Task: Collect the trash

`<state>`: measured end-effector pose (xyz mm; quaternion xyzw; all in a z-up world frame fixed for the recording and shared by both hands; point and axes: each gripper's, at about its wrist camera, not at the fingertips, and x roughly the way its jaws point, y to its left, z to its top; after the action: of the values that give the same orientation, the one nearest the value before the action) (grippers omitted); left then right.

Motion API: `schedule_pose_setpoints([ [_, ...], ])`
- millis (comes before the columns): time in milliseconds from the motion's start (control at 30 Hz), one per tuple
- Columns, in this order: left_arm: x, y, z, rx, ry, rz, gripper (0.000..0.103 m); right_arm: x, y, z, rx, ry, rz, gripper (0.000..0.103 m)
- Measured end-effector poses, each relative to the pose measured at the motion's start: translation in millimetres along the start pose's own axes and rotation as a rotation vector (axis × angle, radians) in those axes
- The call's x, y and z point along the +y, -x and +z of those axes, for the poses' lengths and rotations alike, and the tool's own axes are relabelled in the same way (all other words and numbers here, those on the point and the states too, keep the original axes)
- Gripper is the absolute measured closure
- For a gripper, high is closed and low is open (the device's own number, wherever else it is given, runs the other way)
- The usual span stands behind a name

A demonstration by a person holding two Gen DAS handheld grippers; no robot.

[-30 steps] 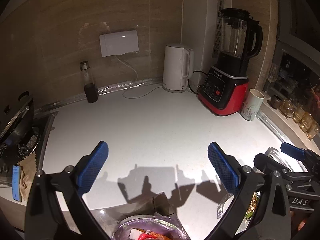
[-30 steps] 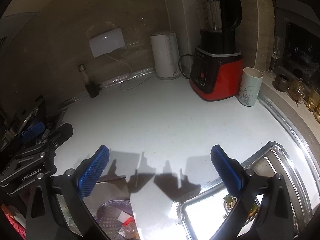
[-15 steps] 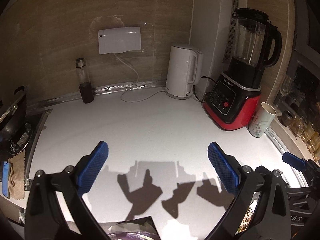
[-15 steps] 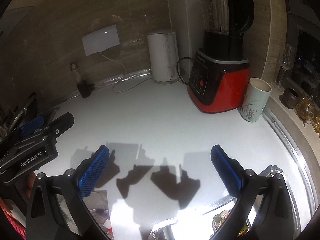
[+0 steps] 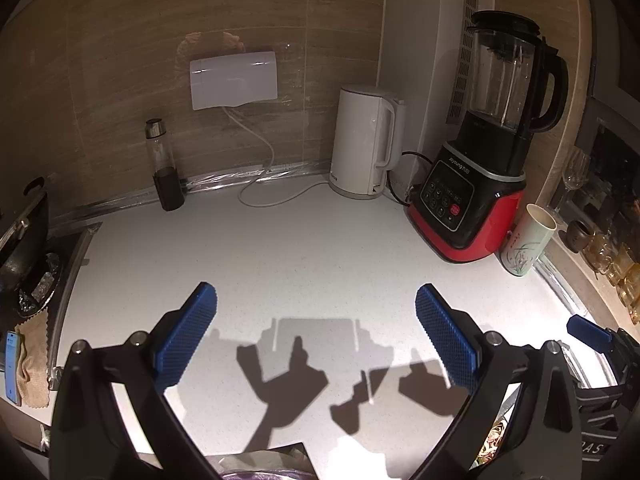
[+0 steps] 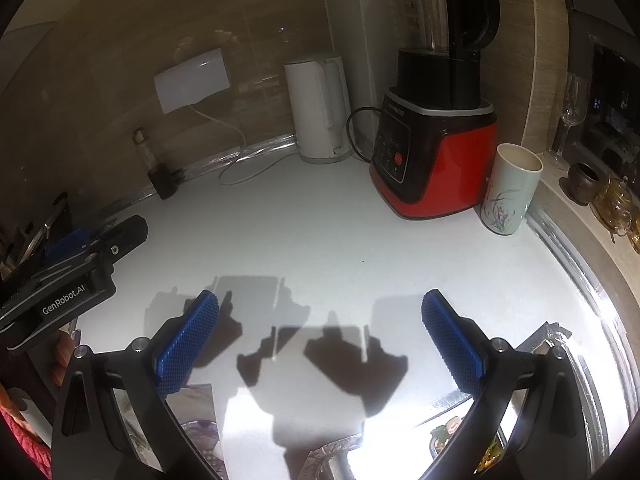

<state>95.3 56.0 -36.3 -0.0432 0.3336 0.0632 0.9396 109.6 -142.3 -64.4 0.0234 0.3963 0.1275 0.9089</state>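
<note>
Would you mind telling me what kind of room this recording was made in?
Most likely a home kitchen: a white countertop carries an electric kettle and a red and black blender, with a dark pan on what seems a stove at the left edge.

The right hand-held gripper (image 6: 320, 344) hangs above the white bench (image 6: 320, 240) with its blue pads (image 6: 188, 344) spread wide and nothing between them, its shadow falling on the bare middle. At the bench's left edge the left hand-held gripper (image 6: 72, 272) reaches in, its side marked GenRobot.AI. Along the back edge stand a small dark bottle (image 6: 154, 168), a white kettle (image 6: 318, 108) and a red-and-black blender (image 6: 434, 128), with a pale flowered cup (image 6: 510, 188) just beside the blender. Foil trays (image 6: 460, 436) holding food scraps lie at the near edge, partly hidden by the fingers.
</note>
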Motion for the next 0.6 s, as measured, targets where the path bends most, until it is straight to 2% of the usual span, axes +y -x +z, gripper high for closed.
schedule_pose_setpoints([
  [433, -4.7, -3.4, 1.5, -0.019, -0.018, 0.056, 0.008, -1.3, -3.5, -1.0, 0.012, -0.004, 0.006, 0.002],
  [600, -5.5, -2.2, 1.7, -0.025, -0.026, 0.047, 0.008, 0.1, -4.0, -2.7, 0.015, -0.009, 0.006, 0.002],
])
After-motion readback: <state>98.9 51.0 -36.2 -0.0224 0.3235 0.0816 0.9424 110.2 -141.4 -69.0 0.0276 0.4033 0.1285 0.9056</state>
